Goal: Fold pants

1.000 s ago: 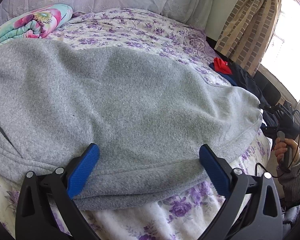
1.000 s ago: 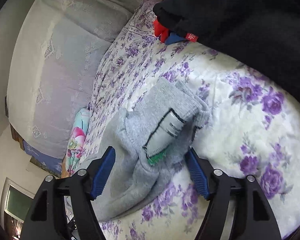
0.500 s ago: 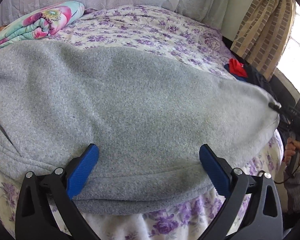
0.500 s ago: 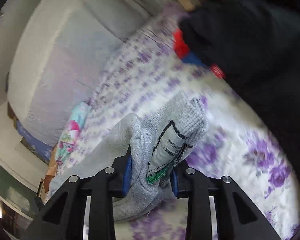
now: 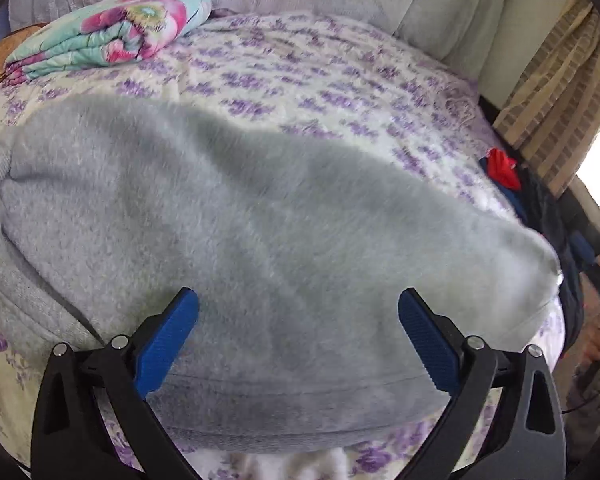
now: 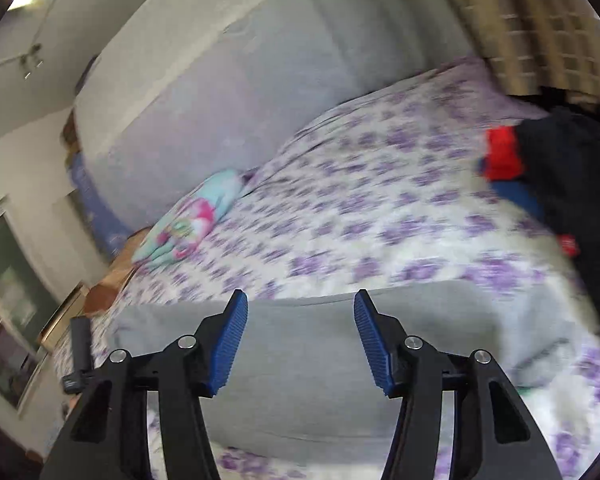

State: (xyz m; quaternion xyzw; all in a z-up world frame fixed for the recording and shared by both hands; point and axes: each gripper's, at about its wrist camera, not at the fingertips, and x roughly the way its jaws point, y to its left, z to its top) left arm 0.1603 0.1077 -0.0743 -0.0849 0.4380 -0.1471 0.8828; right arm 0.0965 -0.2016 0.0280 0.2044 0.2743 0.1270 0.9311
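Observation:
Grey fleece pants [image 5: 260, 220] lie spread across the flowered bedsheet [image 5: 340, 80], blurred by motion. My left gripper [image 5: 298, 294] hovers open and wide over their near hem, its blue pads touching nothing. In the right wrist view the pants [image 6: 440, 312] lie flat as a grey band below my right gripper [image 6: 300, 296]. Its jaws are opening, with no cloth between the pads.
A folded floral blanket [image 5: 112, 28] sits at the far left by the headboard cushions. A dark clothes pile [image 6: 572, 168] with a red item [image 5: 500, 164] lies at the bed's right side, near a checked curtain [image 5: 552, 100]. A person's hand [image 5: 596, 344] shows at the right edge.
The right gripper shut on the pants' labelled end, then let it go, rose and rolled level. The pants now lie flat below it. The left gripper drew back slightly and stayed open.

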